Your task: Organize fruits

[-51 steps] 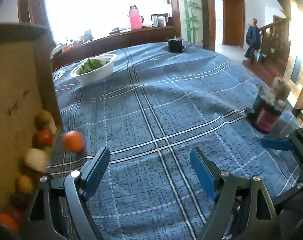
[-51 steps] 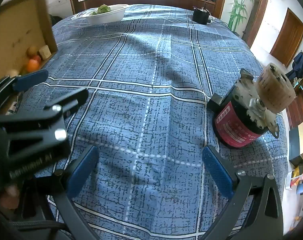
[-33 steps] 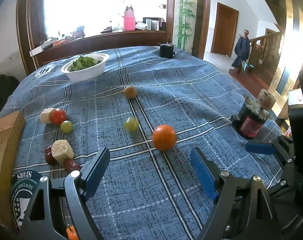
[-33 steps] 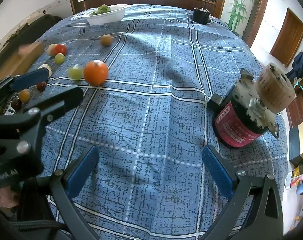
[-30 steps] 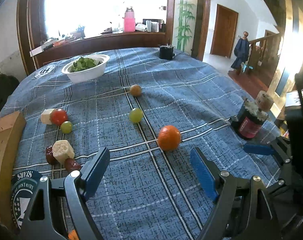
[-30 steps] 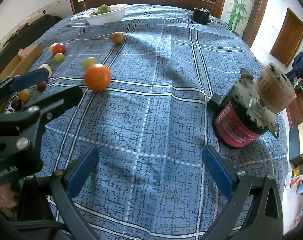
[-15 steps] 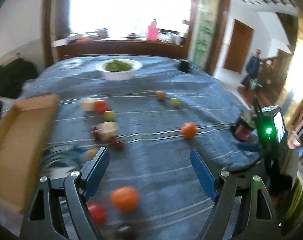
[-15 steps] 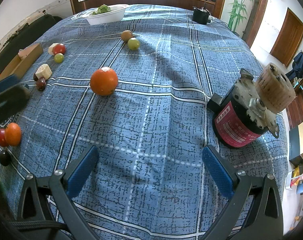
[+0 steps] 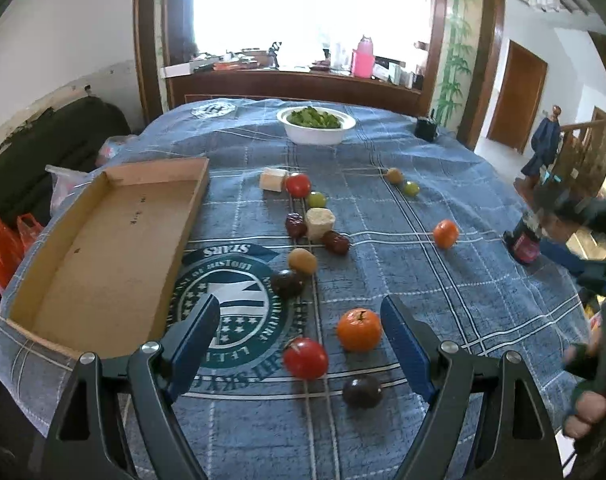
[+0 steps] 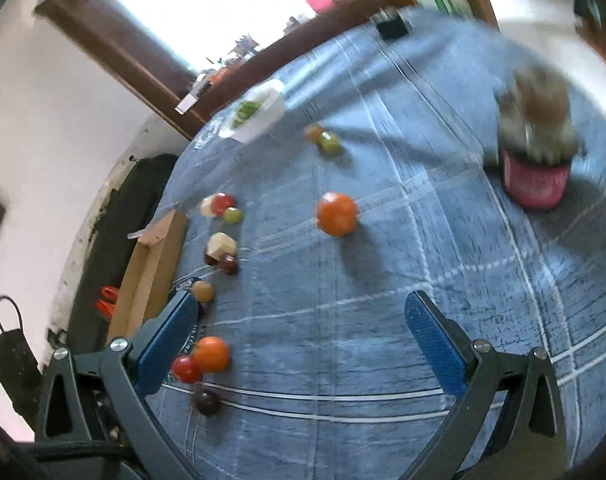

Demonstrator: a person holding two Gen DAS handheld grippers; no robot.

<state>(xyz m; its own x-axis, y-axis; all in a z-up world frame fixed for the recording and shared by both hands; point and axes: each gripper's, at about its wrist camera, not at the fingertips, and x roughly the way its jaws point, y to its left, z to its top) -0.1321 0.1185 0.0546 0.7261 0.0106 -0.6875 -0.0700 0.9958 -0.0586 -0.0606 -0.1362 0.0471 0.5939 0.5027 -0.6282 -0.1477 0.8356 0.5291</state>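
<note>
We have the blue checked tablecloth [image 9: 443, 292] spread over the whole table, and on it, at our left, the cardboard tray [image 9: 103, 240] lies bare inside, which we judge to be where the fruit belongs, since nothing has gone into it yet. The fruit is loose on the cloth to the right of the tray. The white bowl of greens [image 9: 317, 126] stands at the far end, well clear of the work, and a red jar [image 9: 525, 242] stands at the right edge, near our right side; it is blurred in the right view.

Our left claw [image 9: 303, 340] hovers low above the near end of the cloth with its jaws wide apart and nothing between them. The nearest pieces lie just ahead of it: an orange [image 9: 359, 330], a red tomato [image 9: 306, 358] touching or almost touching it, and a dark plum [image 9: 362, 391] nearer still. We judge one of these the easiest first pick.

Our right claw [image 10: 303, 340] is tilted, wide open and empty too, over bare cloth. A second orange [image 10: 337, 214] sits apart towards the middle.

Further off, a pale chunk [image 9: 319, 223] sits in a tight cluster with dark red fruits, so picking one there may nudge its neighbours. Nothing blocks the way from the near fruit to the tray
</note>
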